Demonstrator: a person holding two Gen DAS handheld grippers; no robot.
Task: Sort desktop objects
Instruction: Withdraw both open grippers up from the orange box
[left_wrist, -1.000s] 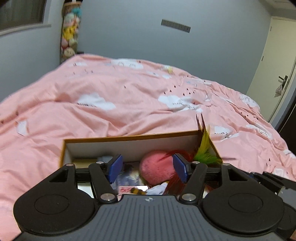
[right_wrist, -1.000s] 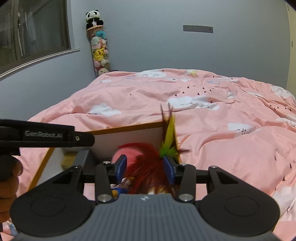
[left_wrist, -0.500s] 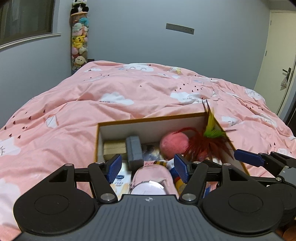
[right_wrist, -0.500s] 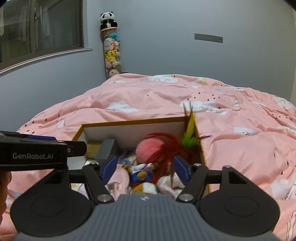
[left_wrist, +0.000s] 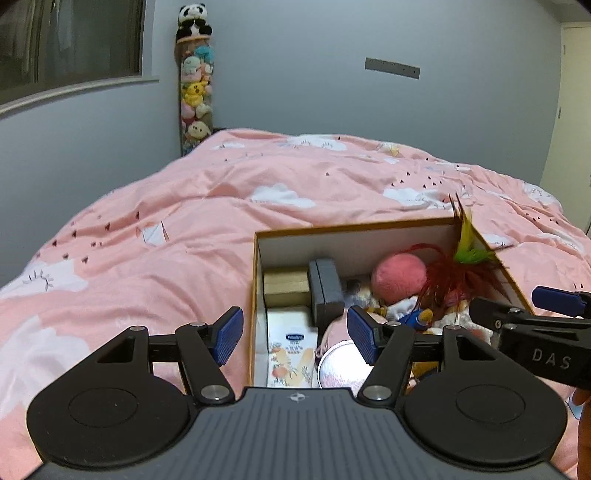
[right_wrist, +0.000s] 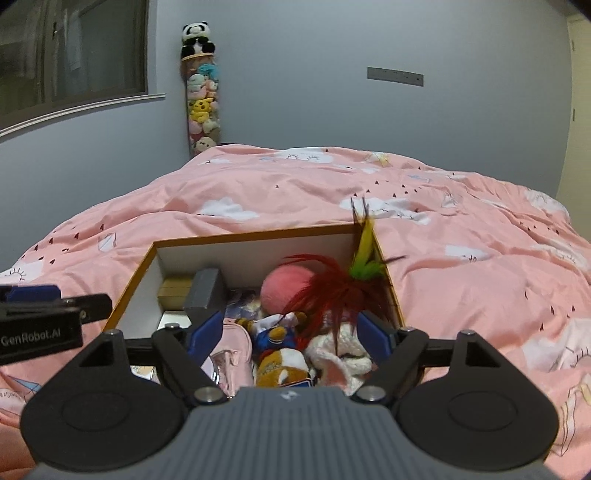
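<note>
Open box (right_wrist: 255, 236) on bed, crammed with toys (right_wrist: 284, 288).

The left gripper (left_wrist: 295, 334) points forward and a little downward, and its two blue pads (left_wrist: 229, 334) stand wide apart with nothing pressed between them. The right gripper (right_wrist: 291, 332) has the same downward tilt; its jaws are opening and the pads (right_wrist: 373, 338) grip nothing. Each gripper shows at the edge of the other's view, so they are side by side, the left one on the left.
</note>
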